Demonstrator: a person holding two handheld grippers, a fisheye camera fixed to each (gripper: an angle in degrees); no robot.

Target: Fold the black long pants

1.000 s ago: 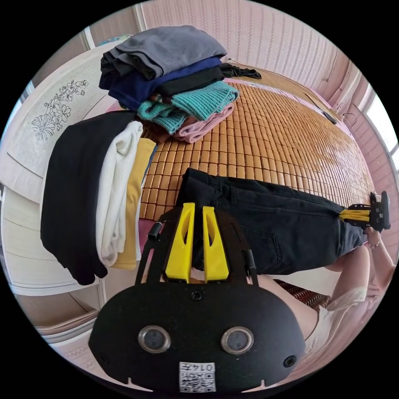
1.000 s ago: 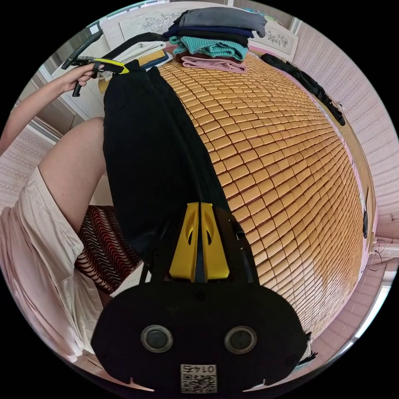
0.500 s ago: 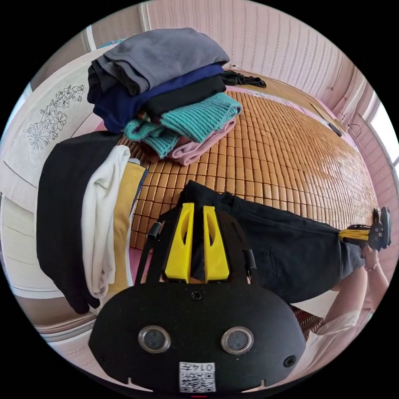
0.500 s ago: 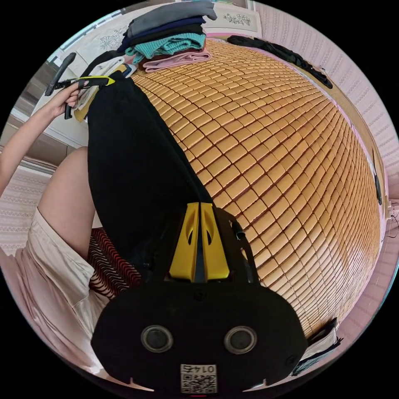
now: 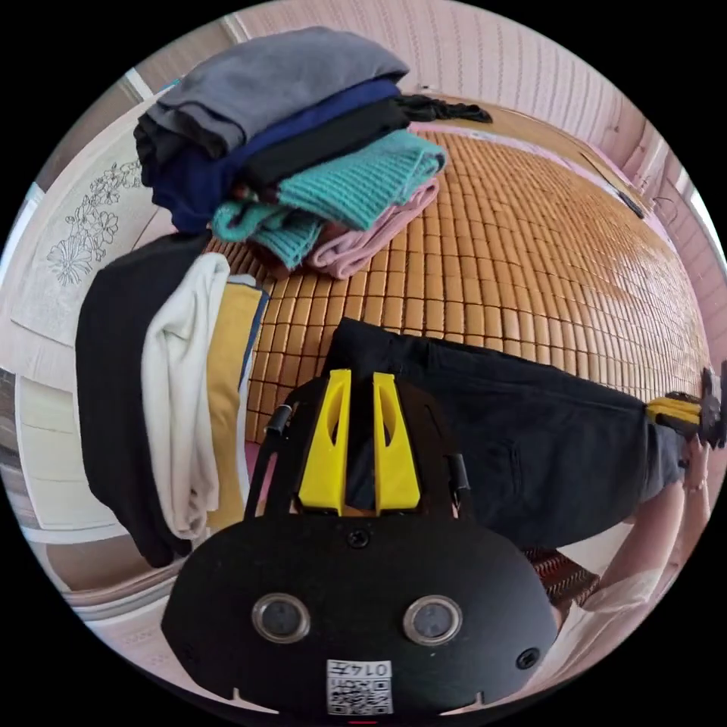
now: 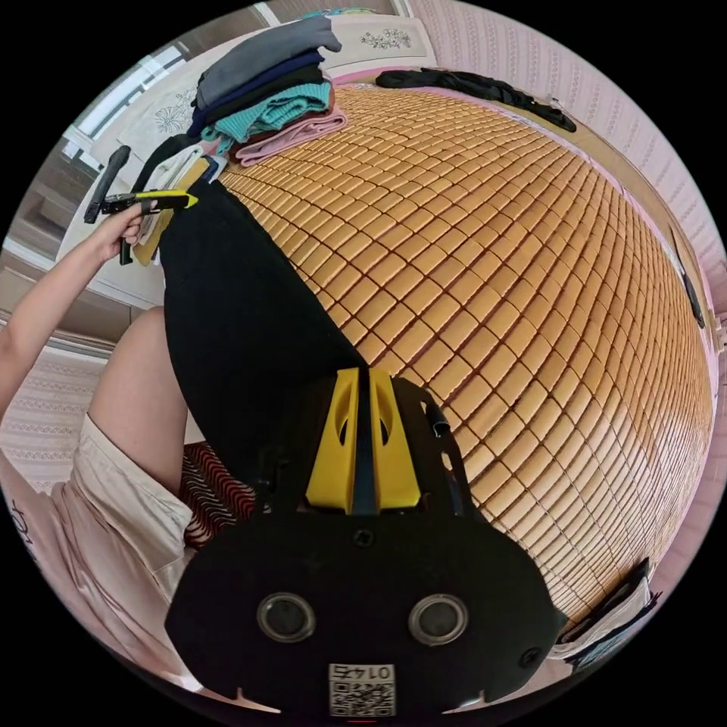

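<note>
In the left gripper view, the left gripper [image 5: 360, 382] sits at 6 o'clock with its yellow jaws clamped on one end of the black pants [image 5: 530, 439], dark cloth filling the narrow gap between them. The pants stretch from the jaws toward 3 o'clock across the near edge of the bamboo mat [image 5: 515, 257], and at their far end the right gripper [image 5: 685, 413] pinches the cloth. A stack of folded clothes [image 5: 303, 144] stands at 11 o'clock on the mat, grey on top, then navy, black, teal and pink. A second pile [image 5: 166, 386] of black, white and yellow pieces lies at 9 o'clock, just beside the pants.

In the right gripper view, the right gripper [image 6: 362, 379] at 6 o'clock has its jaws pressed together on the pants [image 6: 242, 333], a thin strip of cloth between them. The pants run up toward 10 o'clock along the mat [image 6: 515, 303] edge, where a hand [image 6: 113, 231] holds the left gripper [image 6: 185, 201] closed on the other end. The stack [image 6: 269, 91] sits at 11 o'clock. A dark garment [image 6: 469, 83] lies along the far edge near 1 o'clock.
</note>
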